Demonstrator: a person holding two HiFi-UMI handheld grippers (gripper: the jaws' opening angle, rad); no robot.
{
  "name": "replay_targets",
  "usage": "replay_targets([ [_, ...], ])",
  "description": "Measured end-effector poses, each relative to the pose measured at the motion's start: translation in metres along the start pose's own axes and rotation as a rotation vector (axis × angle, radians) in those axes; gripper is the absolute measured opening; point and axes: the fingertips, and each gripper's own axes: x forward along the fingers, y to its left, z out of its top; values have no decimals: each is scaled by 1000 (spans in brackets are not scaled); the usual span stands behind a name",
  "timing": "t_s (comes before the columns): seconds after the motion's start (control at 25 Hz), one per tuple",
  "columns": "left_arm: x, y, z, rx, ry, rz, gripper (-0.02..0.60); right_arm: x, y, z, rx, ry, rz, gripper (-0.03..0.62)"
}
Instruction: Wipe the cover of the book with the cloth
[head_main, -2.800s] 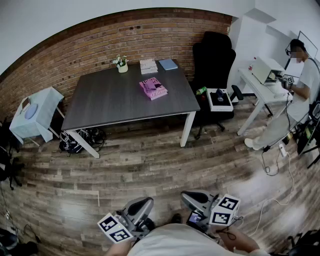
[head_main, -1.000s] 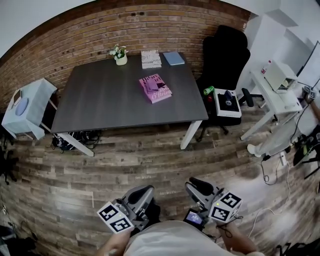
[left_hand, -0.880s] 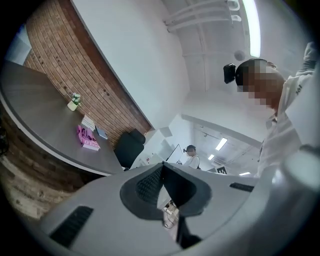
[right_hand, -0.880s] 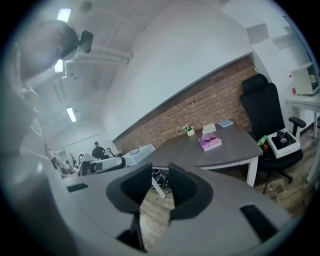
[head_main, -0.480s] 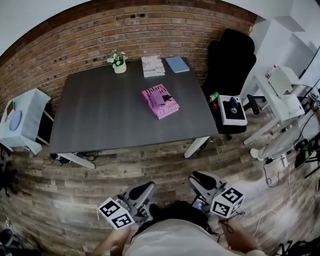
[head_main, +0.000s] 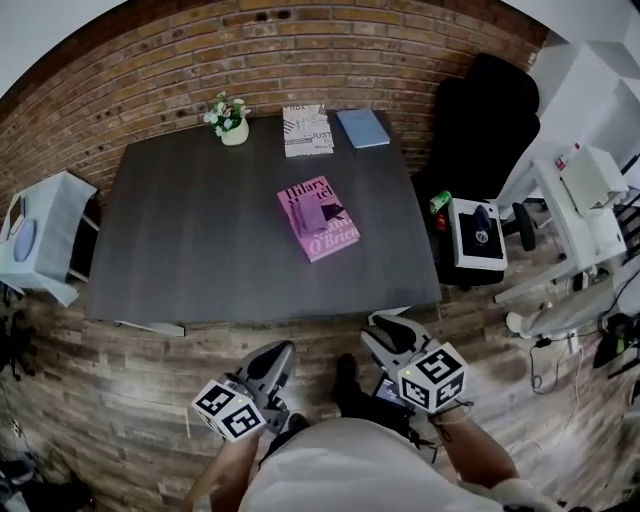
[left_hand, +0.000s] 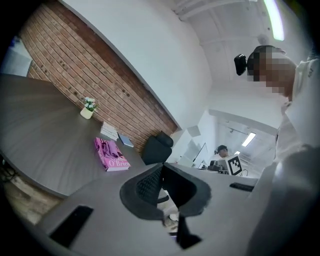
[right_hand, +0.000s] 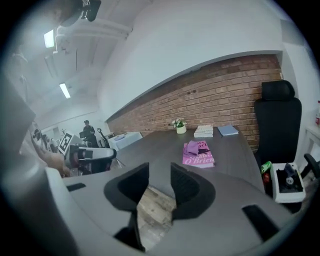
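Brick-walled room with a plank floor, seen steeply from above; a dark grey counter (head_main: 200, 230) stands against the brick wall (head_main: 300, 50).

- Pink book (head_main: 335, 240): lies flat on the counter, right of its middle, cover up, turned at a slight angle to the edges.
- Purple cloth (head_main: 312, 214): crumpled, resting on the book's cover (part of the printed title shows around it).
- Far edge of the counter, in a row by the wall, well apart from the book: potted plant (head_main: 228, 118), printed booklet (head_main: 307, 130), blue notebook (head_main: 362, 128).
- Right of the counter: black office chair (head_main: 490, 110), a white box (head_main: 478, 240) on its seat, a green can (head_main: 440, 202) just beside the box.
- Left of the counter: pale blue side table (head_main: 45, 235).
- Left tongs (head_main: 272, 358): held over the floor, short of the counter's near edge; jaws pressed together, nothing in them.
- Right tongs (head_main: 385, 335): also over the floor near that edge; jaws apart and opening, nothing between them (floor planks show through the gap).
- Both tongs are well apart from book and cloth.
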Motion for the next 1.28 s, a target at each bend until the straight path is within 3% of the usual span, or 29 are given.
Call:
replay_targets([
  [0.36, 95, 73, -9, 3, 58, 216, 10, 87, -109, 17, 8, 123, 28, 195],
  [0.48, 114, 97, -17, 19, 121, 252, 99, 121, -123, 17, -3, 164, 26, 208],
  [0.56, 126, 113, -21, 40, 168, 255, 136, 146, -129, 20, -19, 187, 18, 216],
  [0.92, 159, 166, -31, 47, 318, 191, 140, 254, -146, 30, -85, 284, -76, 244],
  [1.28, 170, 191, -36, 65, 401, 153, 141, 306, -164, 30, -69, 327, -168, 265],
])
